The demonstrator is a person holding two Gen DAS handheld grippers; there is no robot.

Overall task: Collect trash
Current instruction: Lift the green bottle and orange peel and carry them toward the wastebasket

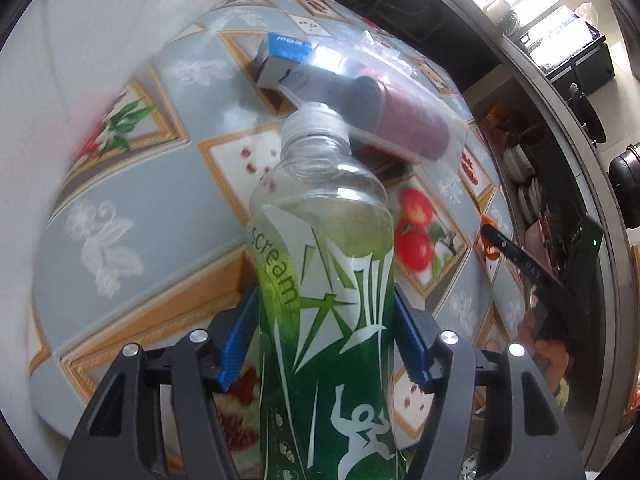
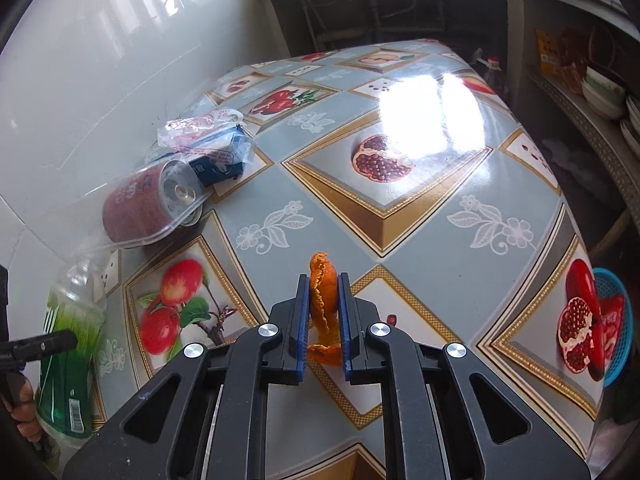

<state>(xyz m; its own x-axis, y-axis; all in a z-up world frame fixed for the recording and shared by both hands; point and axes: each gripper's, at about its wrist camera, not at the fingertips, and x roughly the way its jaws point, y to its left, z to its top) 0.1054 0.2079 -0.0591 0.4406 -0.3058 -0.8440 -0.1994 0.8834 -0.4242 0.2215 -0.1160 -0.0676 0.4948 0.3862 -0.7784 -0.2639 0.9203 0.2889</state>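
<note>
A clear plastic bottle (image 1: 328, 280) with a green label stands between the blue pads of my left gripper (image 1: 325, 296), which press on both its sides. In the right wrist view the same bottle (image 2: 68, 320) leans at the table's near left corner, with one left finger (image 2: 40, 344) against it. My right gripper (image 2: 324, 300) is shut on a curled strip of orange peel (image 2: 319, 268), held just above the patterned tablecloth (image 2: 420, 220). A red can in a clear plastic tub (image 2: 136, 204) and a blue-and-white carton (image 2: 218, 160) lie by the wall.
A crumpled plastic bag (image 2: 200, 124) rests on the carton. A white tiled wall (image 2: 80, 60) borders the table's left side. A blue basket (image 2: 618, 320) sits beyond the table's right edge. Shelves with stacked bowls (image 2: 604, 88) stand at the right. A hand (image 2: 24, 412) grips the left tool.
</note>
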